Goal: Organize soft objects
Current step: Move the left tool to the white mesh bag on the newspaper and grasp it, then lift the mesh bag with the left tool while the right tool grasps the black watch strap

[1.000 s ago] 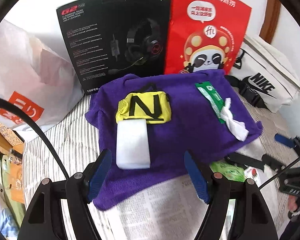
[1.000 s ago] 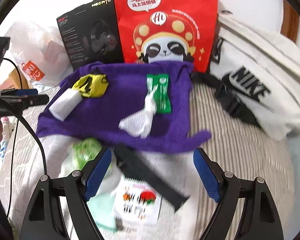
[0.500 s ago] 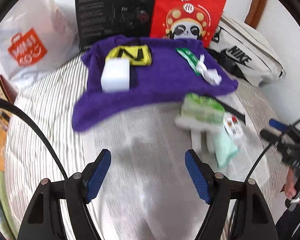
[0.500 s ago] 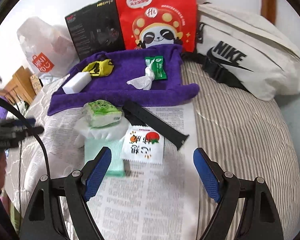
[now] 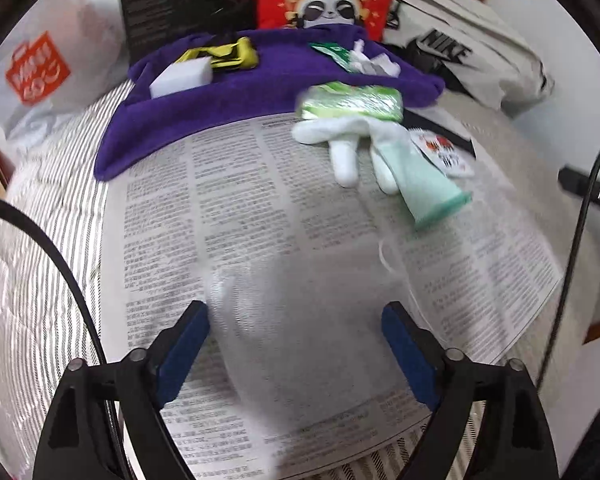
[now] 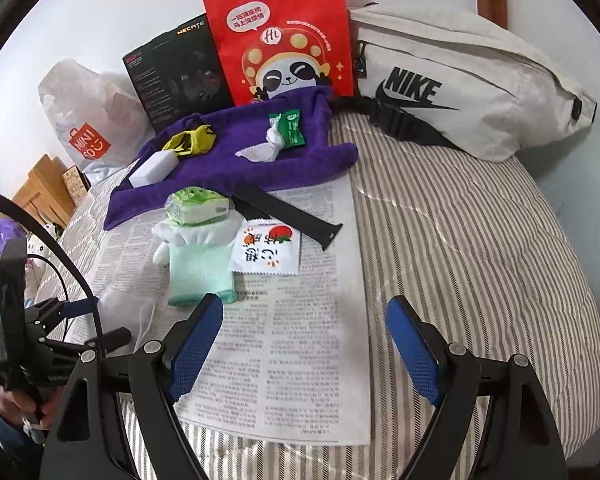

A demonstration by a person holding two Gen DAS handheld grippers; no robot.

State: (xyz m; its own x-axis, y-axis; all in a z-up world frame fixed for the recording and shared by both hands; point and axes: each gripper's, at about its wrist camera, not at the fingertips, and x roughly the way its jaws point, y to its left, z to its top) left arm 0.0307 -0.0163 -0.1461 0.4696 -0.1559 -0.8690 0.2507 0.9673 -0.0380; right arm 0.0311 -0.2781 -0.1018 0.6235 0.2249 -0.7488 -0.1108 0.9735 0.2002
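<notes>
Soft goods lie scattered on a striped bed as we hold both tongs over a spread newspaper [image 6: 300,340]. Our left gripper [image 5: 296,344], its jaws just widened, frames a translucent white mesh sheet [image 5: 308,320] without pressing it. Our right gripper [image 6: 304,340] gapes wide over bare newsprint. Just beyond lie a mint-and-white knitted glove [image 6: 198,260], a green plastic tissue pack [image 6: 196,206] resting on it, a white printed sachet [image 6: 268,250] and a black strap [image 6: 288,214]. Farther off, a purple towel [image 6: 240,172] carries a white foam block [image 6: 152,168], a yellow pouch [image 6: 190,140] and a green packet [image 6: 292,128].
</notes>
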